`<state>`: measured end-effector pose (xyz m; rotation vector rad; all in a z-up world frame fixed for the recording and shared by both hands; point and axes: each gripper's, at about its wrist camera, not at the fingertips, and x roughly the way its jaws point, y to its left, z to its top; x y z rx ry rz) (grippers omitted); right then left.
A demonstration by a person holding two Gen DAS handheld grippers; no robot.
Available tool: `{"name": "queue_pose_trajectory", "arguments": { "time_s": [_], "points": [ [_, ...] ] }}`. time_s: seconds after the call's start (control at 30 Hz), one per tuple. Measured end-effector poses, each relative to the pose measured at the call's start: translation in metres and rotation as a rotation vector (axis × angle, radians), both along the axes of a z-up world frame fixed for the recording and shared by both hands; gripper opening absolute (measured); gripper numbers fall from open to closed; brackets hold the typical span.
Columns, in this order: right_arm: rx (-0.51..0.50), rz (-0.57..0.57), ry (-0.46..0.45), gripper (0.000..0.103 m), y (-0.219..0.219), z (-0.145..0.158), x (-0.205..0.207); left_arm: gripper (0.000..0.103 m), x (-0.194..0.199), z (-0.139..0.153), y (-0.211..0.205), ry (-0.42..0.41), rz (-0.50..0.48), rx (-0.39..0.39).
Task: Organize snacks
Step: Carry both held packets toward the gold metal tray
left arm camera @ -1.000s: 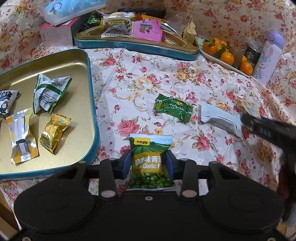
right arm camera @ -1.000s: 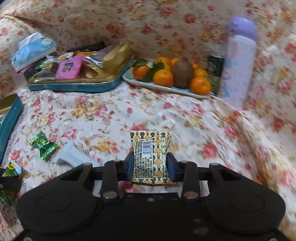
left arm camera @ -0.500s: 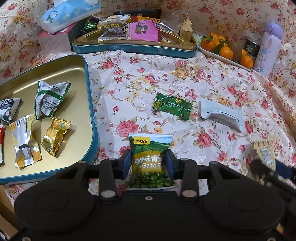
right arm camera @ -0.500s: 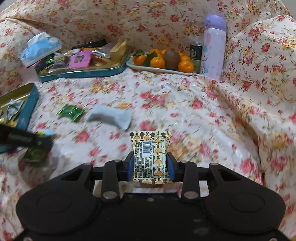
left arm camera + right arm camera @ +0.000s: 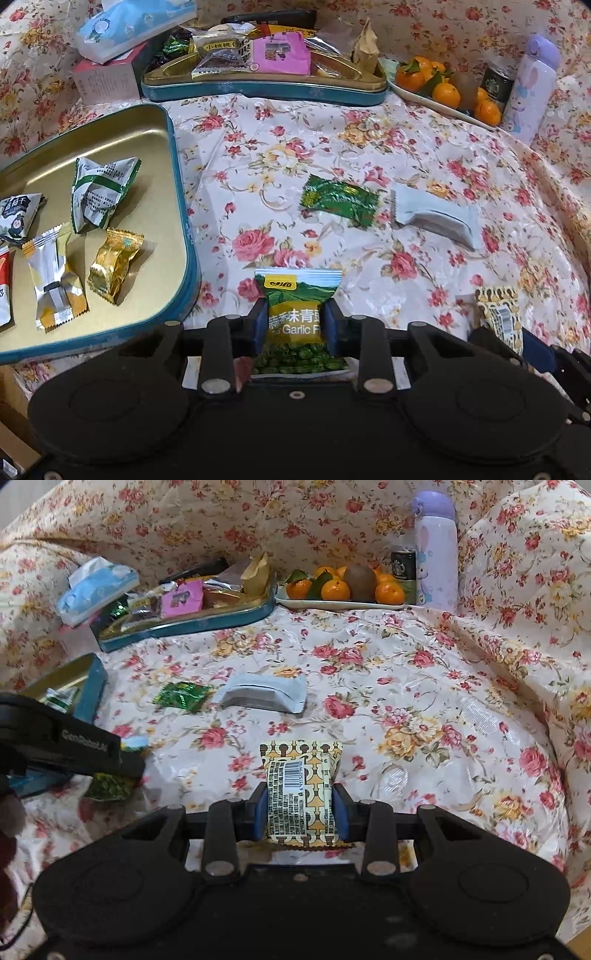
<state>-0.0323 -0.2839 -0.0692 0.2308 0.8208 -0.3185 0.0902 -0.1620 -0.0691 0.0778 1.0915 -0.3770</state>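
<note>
Since a second ago the right gripper (image 5: 301,808) has swung back across the flowered cloth (image 5: 388,686) and come in close beside the left one, so its yellow patterned packet (image 5: 301,792) now shows at the lower right edge of the left wrist view. That packet is clamped upright between the right gripper's blue pads, barcode facing the camera. The left gripper (image 5: 295,323) has its jaws closing on the green garlic pea packet (image 5: 295,314), which stands between the pads and bulges out above and below them. Just to its left sits the gold tray with the blue rim (image 5: 184,236), holding a few wrapped sweets, a gold foil candy (image 5: 114,264) among them. Further out on the cloth lie a dark green wrapper (image 5: 340,201) and a pale grey bar (image 5: 434,218), just beside each other. At the back are a second tin of snacks (image 5: 266,88), a plate of oranges (image 5: 343,587) and a lilac bottle (image 5: 436,550).
</note>
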Motion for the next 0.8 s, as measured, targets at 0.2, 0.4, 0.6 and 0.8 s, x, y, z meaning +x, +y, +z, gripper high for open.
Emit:
{"name": "queue_pose_trajectory", "arguments": {
  "time_s": [0.2,0.4,0.6,0.8],
  "points": [
    [0.023,-0.010,-0.030,0.037,0.005,0.011,-0.012,0.039,-0.021,0.012,0.004,-0.029,-0.031,0.022],
    [0.035,0.012,-0.047,0.037,0.019,0.021,-0.030,0.039,-0.043,0.020,0.014,-0.032,-0.053,0.028],
    [0.053,0.047,-0.039,0.037,0.040,0.026,-0.048,0.039,-0.065,0.022,0.031,-0.043,-0.071,0.049],
    [0.076,0.104,-0.014,0.037,0.066,0.027,-0.064,0.039,-0.081,0.021,0.054,-0.026,-0.070,0.058]
  ]
}}
